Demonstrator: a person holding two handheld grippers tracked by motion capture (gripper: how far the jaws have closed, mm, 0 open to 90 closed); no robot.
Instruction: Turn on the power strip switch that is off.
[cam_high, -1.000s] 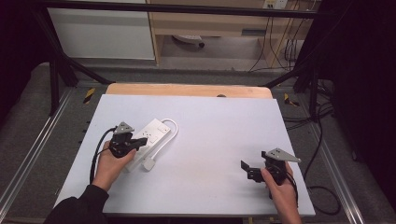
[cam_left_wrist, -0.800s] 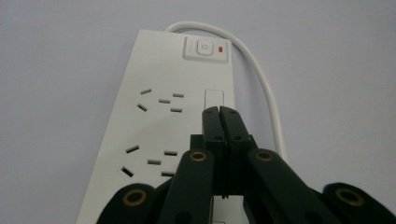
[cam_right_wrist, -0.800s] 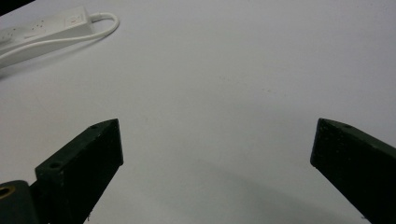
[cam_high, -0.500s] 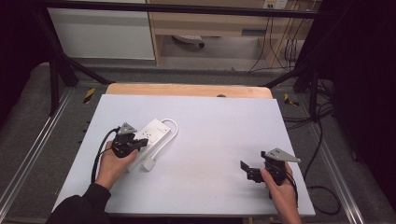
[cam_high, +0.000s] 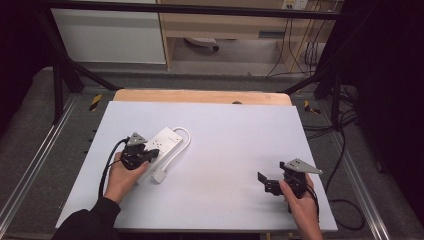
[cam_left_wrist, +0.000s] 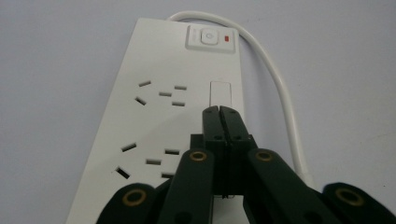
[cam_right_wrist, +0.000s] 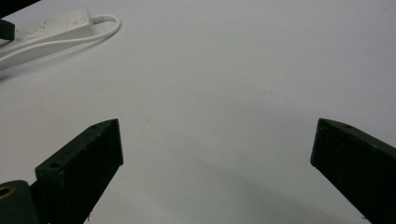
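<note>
Power strip (cam_high: 161, 146), white, lies slantwise on the left half of the pale table (cam_high: 225, 130), its cable (cam_high: 181, 145) looping round its far end and running back along its right side to a plug (cam_high: 159, 176) near the person's left hand (cam_high: 121, 176). Compared with a second ago, the left gripper (cam_high: 150, 154) has crept a little further along the strip, so its tips now sit over the strip's body rather than at its near end; the strip itself looks unmoved. To me that reads as lining up for a press on the rocker switch (cam_left_wrist: 210, 37) at the far end, which the tips have not reached: in the left gripper view they hover just short of a small blank panel (cam_left_wrist: 220, 93), with the switch and its red lamp well beyond.

Its jaws are pressed together with nothing between them, forming one blunt point, which suits poking rather than grasping. Whether that point already touches the strip's face I can't quite tell from here. The left forearm comes in low from the near edge, angled toward the strip.

The right gripper (cam_high: 270, 182) rests at the near right of the table, well apart from the strip, jaws spread wide over bare surface, the hand holding it steady.
</note>
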